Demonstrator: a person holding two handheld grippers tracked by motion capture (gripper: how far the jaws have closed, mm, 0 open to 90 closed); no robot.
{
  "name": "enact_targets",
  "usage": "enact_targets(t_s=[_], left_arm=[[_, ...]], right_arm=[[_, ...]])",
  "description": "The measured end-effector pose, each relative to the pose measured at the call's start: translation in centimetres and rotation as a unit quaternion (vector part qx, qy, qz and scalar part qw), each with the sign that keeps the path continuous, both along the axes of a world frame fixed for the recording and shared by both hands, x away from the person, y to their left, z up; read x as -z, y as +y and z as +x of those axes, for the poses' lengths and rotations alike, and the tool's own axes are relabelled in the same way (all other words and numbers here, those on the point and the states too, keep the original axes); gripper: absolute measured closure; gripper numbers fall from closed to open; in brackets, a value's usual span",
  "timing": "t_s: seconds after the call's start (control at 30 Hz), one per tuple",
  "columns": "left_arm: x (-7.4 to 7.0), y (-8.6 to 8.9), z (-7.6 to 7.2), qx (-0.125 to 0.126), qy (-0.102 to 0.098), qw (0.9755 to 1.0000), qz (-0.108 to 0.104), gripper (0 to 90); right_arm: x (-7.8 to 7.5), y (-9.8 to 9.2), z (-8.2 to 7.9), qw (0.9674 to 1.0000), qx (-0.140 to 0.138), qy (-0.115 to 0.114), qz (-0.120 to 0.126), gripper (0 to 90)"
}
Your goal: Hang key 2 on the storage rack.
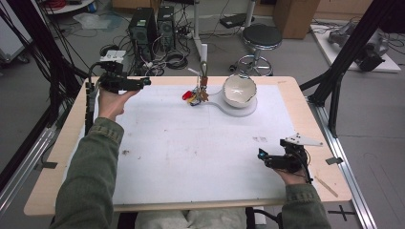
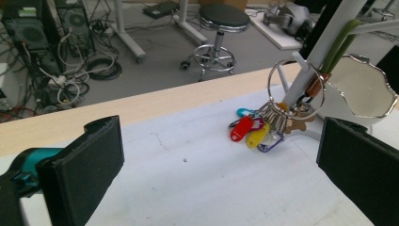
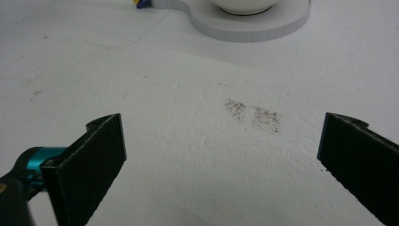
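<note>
One key bunch (image 2: 268,125) on a ring near the tabletop's far edge, perhaps four coloured tags, no legible writing, beside one white bowl (image 1: 239,90), left gripper (image 1: 143,82) and right gripper (image 1: 261,155) both gaping wide, holding nothing

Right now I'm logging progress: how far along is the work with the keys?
Nothing looks done yet. The keys hang by their ring on the white stand beside the bowl. The left gripper faces them, jaws open and apart from them. The right gripper rests open, near the table edge. Grasping and moving the keys remains.
</note>
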State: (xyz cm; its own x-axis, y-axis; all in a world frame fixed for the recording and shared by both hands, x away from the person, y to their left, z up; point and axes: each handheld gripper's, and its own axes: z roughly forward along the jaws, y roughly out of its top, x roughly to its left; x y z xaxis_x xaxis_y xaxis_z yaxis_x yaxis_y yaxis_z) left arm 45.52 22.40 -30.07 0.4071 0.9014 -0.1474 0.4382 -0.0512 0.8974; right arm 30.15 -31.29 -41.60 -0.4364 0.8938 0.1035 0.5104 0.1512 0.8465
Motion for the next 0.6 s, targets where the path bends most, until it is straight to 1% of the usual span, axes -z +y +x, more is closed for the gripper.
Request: enact_targets(t_s=[0.03, 0.1, 0.13, 0.23, 0.3, 0.43, 0.5, 0.6], left_arm=[[0.2, 0.1, -0.2, -0.003, -0.003, 1.0000, 0.003, 1.6], [0.5, 0.4, -0.5, -0.005, -0.001, 1.0000, 0.000, 1.6], [0.6, 0.6, -0.7, -0.006, -0.002, 1.0000, 0.002, 1.6], [0.9, 0.9, -1.2, -0.010, -0.007, 0.9999, 0.000, 1.6], [1.1, 1.1, -1.4, -0.009, -0.008, 0.9999, 0.004, 1.6], [1.6, 1.2, -2.1, -0.011, -0.010, 0.9996, 0.024, 1.6], [1.8, 1.3, -2.4, -0.008, -0.009, 0.9995, 0.028, 1.6], [2.0, 1.4, -2.7, -0.007, -0.009, 0.9995, 0.029, 1.6]], right_arm=[[0.0, 0.0, 0.0, 1.0000, 0.000, 0.001, 0.001, 0.8], [0.0, 0.0, 0.0, 1.0000, -0.001, 0.000, 0.000, 0.8], [0.0, 0.1, 0.0, 1.0000, -0.002, 0.001, 0.001, 0.8], [0.0, 0.1, 0.0, 1.0000, -0.002, 0.000, -0.001, 0.8], [0.0, 0.1, 0.0, 1.0000, -0.001, 0.002, 0.001, 0.8], [0.0, 0.1, 0.0, 1.0000, 0.000, 0.002, 0.000, 0.8], [0.0, 0.1, 0.1, 1.0000, 0.001, 0.002, -0.001, 0.8], [0.0, 0.1, 0.1, 1.0000, 0.000, 0.000, -0.002, 0.8]])
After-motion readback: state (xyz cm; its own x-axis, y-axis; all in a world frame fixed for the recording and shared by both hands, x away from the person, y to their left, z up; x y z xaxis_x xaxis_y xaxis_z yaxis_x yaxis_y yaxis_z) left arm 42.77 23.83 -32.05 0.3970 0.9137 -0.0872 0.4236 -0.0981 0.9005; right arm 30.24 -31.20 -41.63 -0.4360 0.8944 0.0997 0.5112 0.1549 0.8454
